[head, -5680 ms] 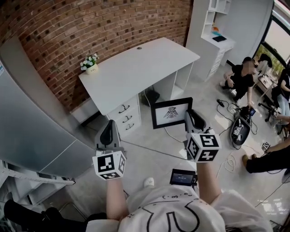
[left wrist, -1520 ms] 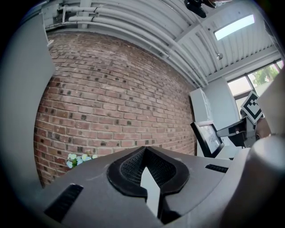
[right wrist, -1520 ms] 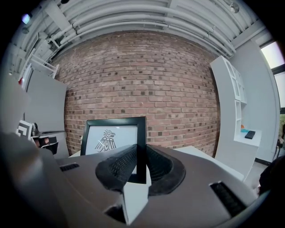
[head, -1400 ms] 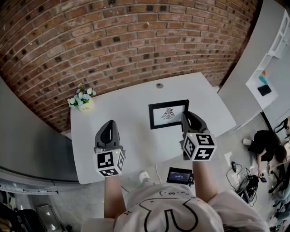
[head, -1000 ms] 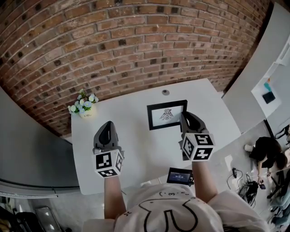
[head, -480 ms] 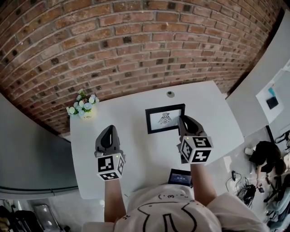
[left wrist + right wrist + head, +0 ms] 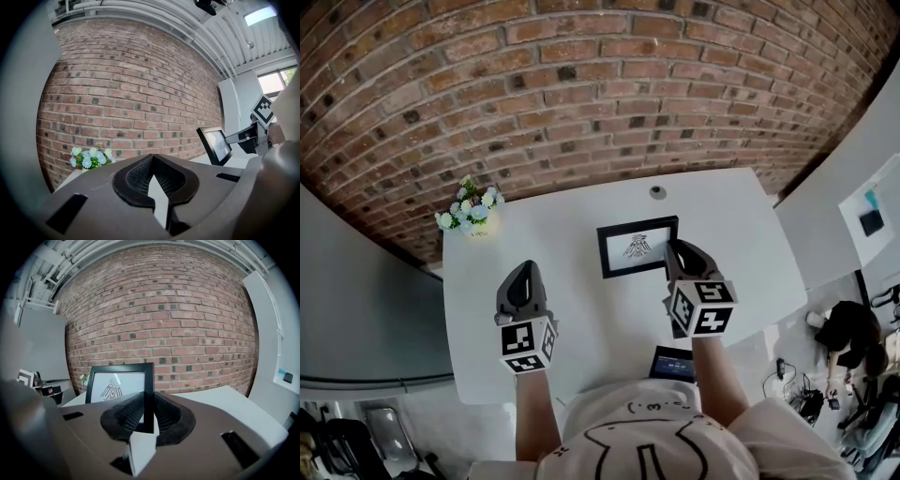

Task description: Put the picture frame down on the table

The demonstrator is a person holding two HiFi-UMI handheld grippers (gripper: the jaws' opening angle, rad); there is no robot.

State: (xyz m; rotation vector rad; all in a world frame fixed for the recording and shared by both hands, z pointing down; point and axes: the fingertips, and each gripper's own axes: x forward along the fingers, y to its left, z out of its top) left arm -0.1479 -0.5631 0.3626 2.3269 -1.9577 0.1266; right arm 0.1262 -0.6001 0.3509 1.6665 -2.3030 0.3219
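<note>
Bright, even daylight throughout; strongest glare at the window [image 7: 275,82] in the left gripper view. Only faint, soft shadows on the white table [image 7: 586,319]. Heavy fisheye bowing of the brick wall [image 7: 600,103], dark vignetting round both gripper views. Nearest foreground soft there, possibly out of focus.

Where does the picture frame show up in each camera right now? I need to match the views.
Head view: picture frame just right of centre, seen against the white table, at the right gripper tip.
Left gripper view: frame right of middle, seen at an angle.
Right gripper view: frame lower middle-left, its right edge between the jaws.
Shared landmark: brick wall behind it.
</note>
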